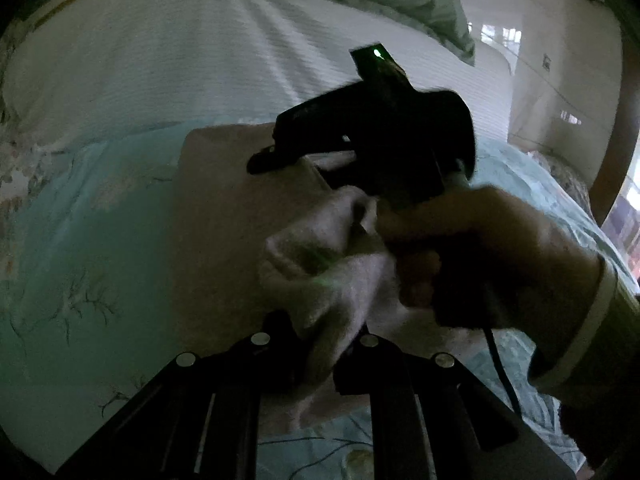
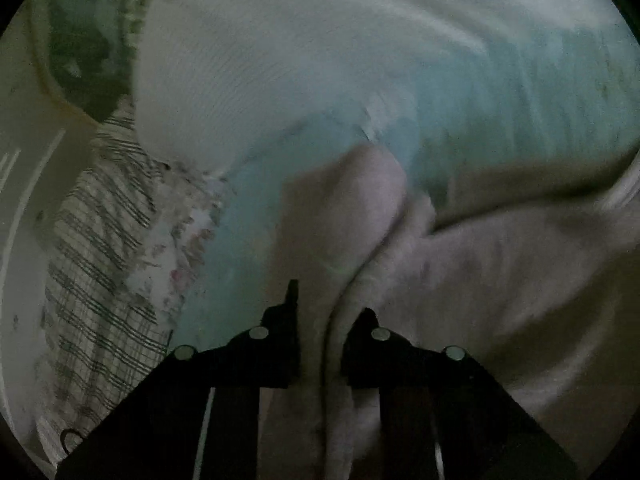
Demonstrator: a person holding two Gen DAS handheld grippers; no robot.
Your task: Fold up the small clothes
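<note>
A: Garment [image 1: 224, 216] first, left wrist view: pale pinkish cloth, lying on the bed [image 1: 80, 240] over the teal floral cover, just below the white ribbed blanket [image 1: 160, 60]. One bunched edge rises toward the cam.

B: Left tool [image 1: 316, 360]?

A: Narrow, pinched on that bunched edge; fabric runs down betw. its tips. Prob. holding one corner up so the other side can be worked.

B: And the black thing above the garment?

A: Right tool [image 1: 280, 156], seen from outside, w/ the person's hand [image 1: 500, 248] on its grip, sleeve cuff showing, green light on top. Its tip sits at the garment's far folded edge. Can't tell the gap from here, too dark & blurred.

B: Right wrist view?

A: Same garment [image 2: 500, 280], filling the area right of the tool. Right tool [image 2: 320, 320] narrow, a fold of cloth betw. the jaws, looks gripped. Teal cover beyond it; a plaid cloth [image 2: 100, 260] well off to the left.

B: Why both on it?

A: My guess: two holds to lift & lay one half over the other.

B: Any labels, writing?

A: None legible, either view.
</note>
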